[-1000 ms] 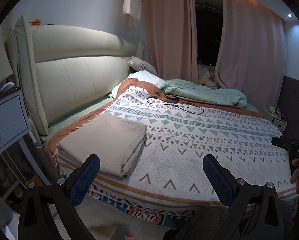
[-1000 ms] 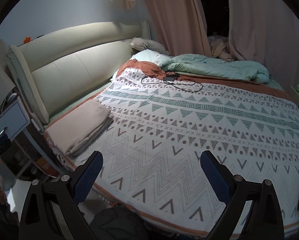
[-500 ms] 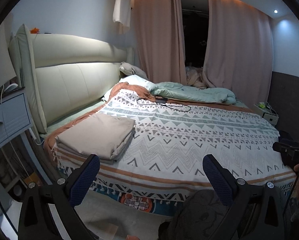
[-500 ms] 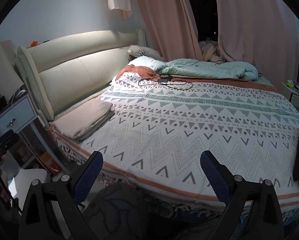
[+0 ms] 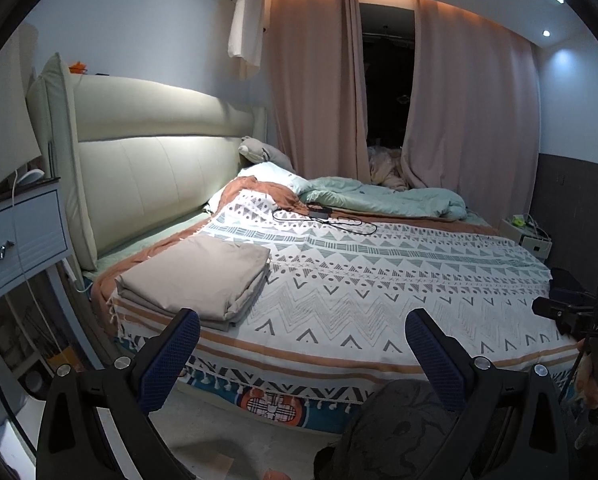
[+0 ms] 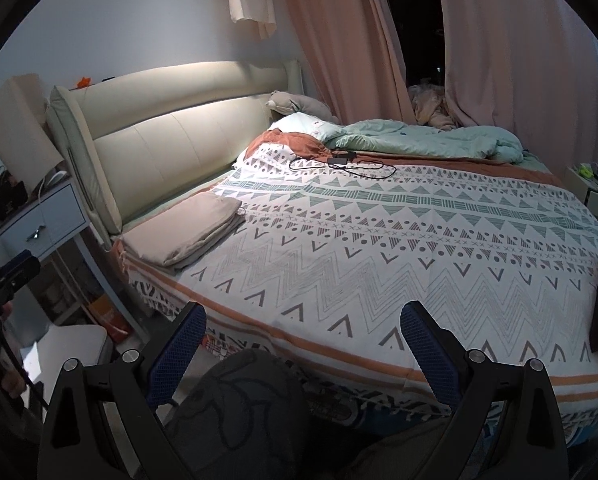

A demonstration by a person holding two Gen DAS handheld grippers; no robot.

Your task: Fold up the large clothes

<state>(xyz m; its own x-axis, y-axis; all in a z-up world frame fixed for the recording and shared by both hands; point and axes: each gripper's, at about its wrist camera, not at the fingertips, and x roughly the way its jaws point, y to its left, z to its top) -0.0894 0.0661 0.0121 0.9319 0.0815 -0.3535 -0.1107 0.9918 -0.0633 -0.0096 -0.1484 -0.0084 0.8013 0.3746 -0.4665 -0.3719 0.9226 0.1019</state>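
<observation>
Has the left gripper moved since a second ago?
Yes. The left gripper has pulled back from the bed: the folded cloth sits further beyond its fingertips, and floor and bed edge now show below.

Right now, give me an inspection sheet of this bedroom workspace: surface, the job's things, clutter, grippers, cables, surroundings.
Surface: white bedspread with grey geometric pattern lies flat over the bed.
Job's things: beige cloth folded into a flat stack sits at the near corner by the headboard.
Clutter: rumpled mint-green duvet bunched at the far side; dark garment below the bed edge.
Grippers: left gripper open, empty; right gripper open, empty; both short of the bed.
Cables: black charger with looped cord on the bedspread.
Surroundings: cream padded headboard, pink curtains, pale blue nightstand.
</observation>
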